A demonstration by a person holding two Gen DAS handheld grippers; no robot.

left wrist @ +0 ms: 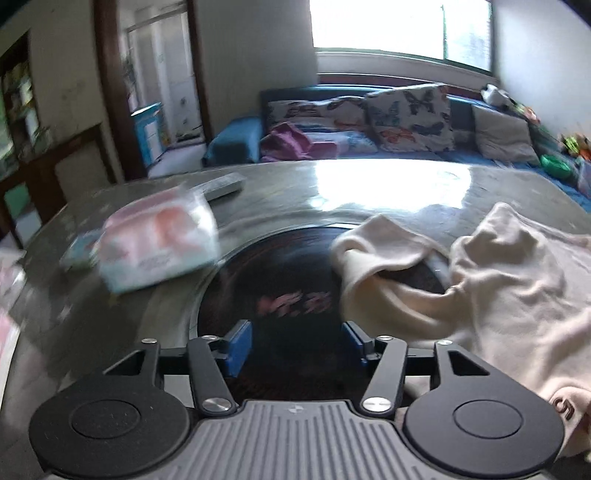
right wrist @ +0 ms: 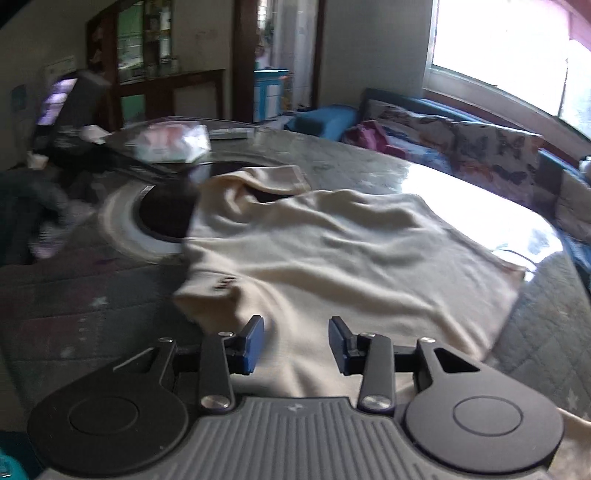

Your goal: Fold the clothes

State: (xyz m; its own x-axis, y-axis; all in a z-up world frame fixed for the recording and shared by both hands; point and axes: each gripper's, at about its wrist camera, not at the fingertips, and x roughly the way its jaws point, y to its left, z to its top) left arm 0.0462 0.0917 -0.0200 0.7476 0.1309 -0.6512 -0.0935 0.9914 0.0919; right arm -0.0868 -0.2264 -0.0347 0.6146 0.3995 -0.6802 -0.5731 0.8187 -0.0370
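Left gripper: jaws spread wide, blue pads apart with nothing between them; it hangs over the dark round inset at the middle of the table. Right gripper: jaws likewise spread, blue fingertips parted and gripping nothing; it hangs above the near edge of the cream garment, though whether the pads touch the cloth cannot be told.

The cream garment lies crumpled on the table, partly spread; one sleeve reaches back over the rim of the dark inset; a folded corner with small dark marks sits just left of the right gripper. In the left wrist view the same garment occupies the right side, just beside the right-hand pad, its sleeve draped over the inset's edge.

Further out on the table: a plastic-wrapped pack with pink print, left of the inset; a flat grey object behind it, blurred. Beyond the table: a blue sofa with butterfly cushions beneath a bright window.
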